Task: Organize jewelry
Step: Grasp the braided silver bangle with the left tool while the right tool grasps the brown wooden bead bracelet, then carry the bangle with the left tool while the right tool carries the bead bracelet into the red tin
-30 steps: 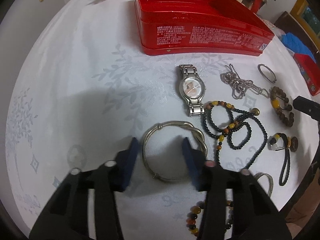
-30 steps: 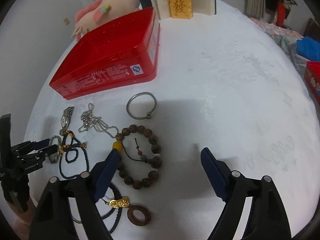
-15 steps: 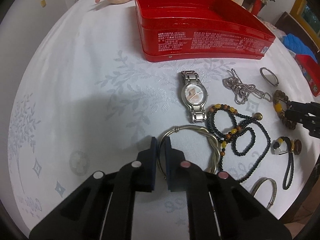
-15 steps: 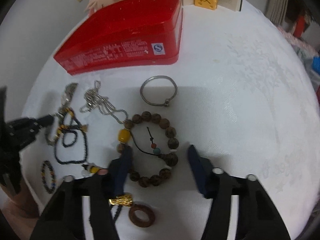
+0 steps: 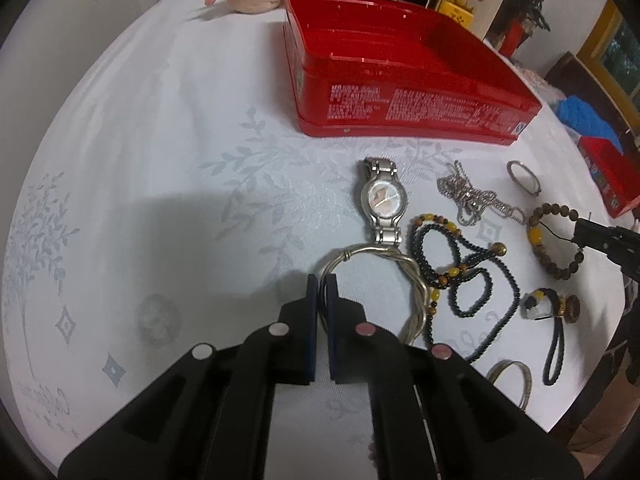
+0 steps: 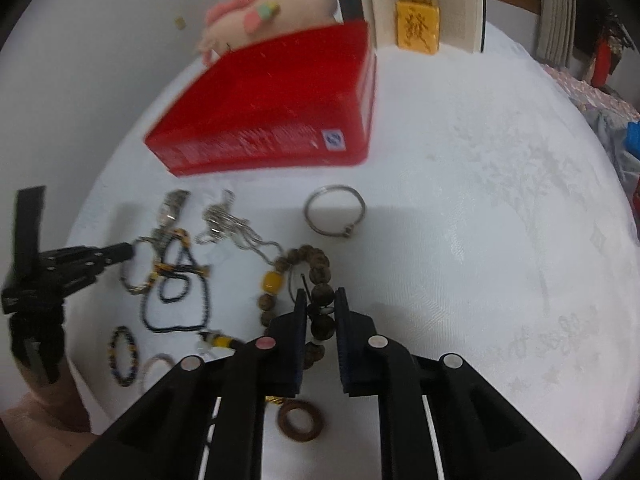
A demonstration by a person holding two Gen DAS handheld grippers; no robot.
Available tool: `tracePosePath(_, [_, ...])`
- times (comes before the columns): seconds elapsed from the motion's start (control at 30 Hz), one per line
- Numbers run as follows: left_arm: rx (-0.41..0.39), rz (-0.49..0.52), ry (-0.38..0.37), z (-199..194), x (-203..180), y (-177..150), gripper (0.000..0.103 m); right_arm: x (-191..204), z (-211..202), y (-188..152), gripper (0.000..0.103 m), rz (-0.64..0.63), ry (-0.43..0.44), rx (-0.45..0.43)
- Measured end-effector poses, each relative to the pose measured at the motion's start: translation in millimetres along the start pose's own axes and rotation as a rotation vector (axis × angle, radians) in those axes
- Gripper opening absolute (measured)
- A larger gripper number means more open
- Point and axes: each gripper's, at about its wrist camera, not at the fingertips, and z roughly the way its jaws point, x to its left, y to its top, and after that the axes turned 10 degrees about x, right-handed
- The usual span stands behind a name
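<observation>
Both grippers clamp jewelry: silver bangle (image 5: pixel 404 268), wooden bead bracelet (image 6: pixel 320 276).

A glossy red tin (image 5: pixel 400 96) with white print sits on a white leaf-patterned tablecloth (image 5: pixel 160 160).

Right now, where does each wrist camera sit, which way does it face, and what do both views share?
Left wrist: rides behind the left gripper, facing the red tin; jaws pinch the silver bangle; right gripper's tip at the right edge.
Right wrist: rides behind the right gripper, facing the tin's corner and plush toy; jaws close on the wooden bead bracelet; left gripper at the left edge.
Shared: tin, watch, silver chain.
</observation>
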Motion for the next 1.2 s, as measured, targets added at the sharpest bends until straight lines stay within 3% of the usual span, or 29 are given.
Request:
tracePosePath(0.13, [-0.039, 0.001, -0.015, -12.2, -0.9, -6.2, 0.002, 4.4, -16.3, 0.5, 0.013, -0.010, 0.058, -0.034])
tracePosePath(0.37, [-0.069, 0.016, -0.029, -20.9, -12.1, -10.9, 0.003, 10.4, -22.8, 0.8, 0.013, -0.013, 0.060, -0.056])
tracePosePath(0.67, [0.047, -0.045, -0.137, 13.7, 12.6, 1.5, 0.002, 5.9, -15.5, 2.0, 0.013, 0.003, 0.051, -0.041])
tracePosePath(0.97, [0.069, 0.047, -0.017, 15.3, -6.2, 4.0, 0.005, 6.2, -10.5, 5.6, 0.013, 0.007, 0.059, -0.027])
tracePosePath(1.03, [0.077, 0.041, -0.006, 15.2, -7.4, 4.5, 0.005, 7.9, -10.2, 5.3, 0.013, 0.002, 0.061, -0.026])
tracePosePath(1.13, [0.073, 0.057, 0.012, 11.3, -10.9, 0.6, 0.015, 8.5, -10.2, 5.0, 0.013, 0.000, 0.060, -0.025])
tracePosePath(1.2, [0.074, 0.060, 0.014, 13.5, -12.7, 0.4, 0.013, 7.2, -10.0, 5.4, 0.013, 0.004, 0.061, -0.026])
